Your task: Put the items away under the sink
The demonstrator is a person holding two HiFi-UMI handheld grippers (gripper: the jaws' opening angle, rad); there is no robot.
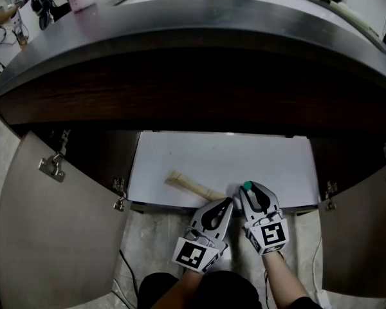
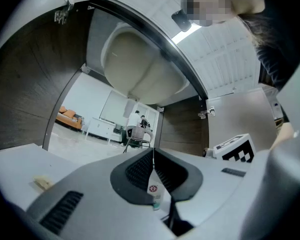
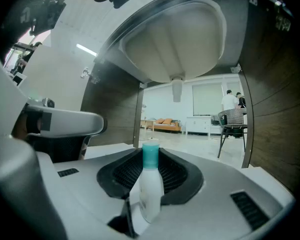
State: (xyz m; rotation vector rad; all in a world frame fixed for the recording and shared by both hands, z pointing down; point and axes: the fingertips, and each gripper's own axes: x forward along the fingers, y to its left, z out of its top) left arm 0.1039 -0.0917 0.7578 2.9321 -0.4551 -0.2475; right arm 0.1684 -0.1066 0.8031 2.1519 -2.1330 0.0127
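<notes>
Teal-capped white bottle [image 3: 146, 186] clamped upright in right gripper [image 1: 249, 194], poised toward white cabinet floor [image 1: 244, 153] at twelve o'clock (likely to land standing); left gripper [image 1: 226, 203] pinched shut, idle.

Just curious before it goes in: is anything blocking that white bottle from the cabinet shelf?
Nothing visible does. The cabinet doors stand open, and the white shelf ahead of the teal-capped bottle is bare; the beige stick lies off to the left.
</notes>
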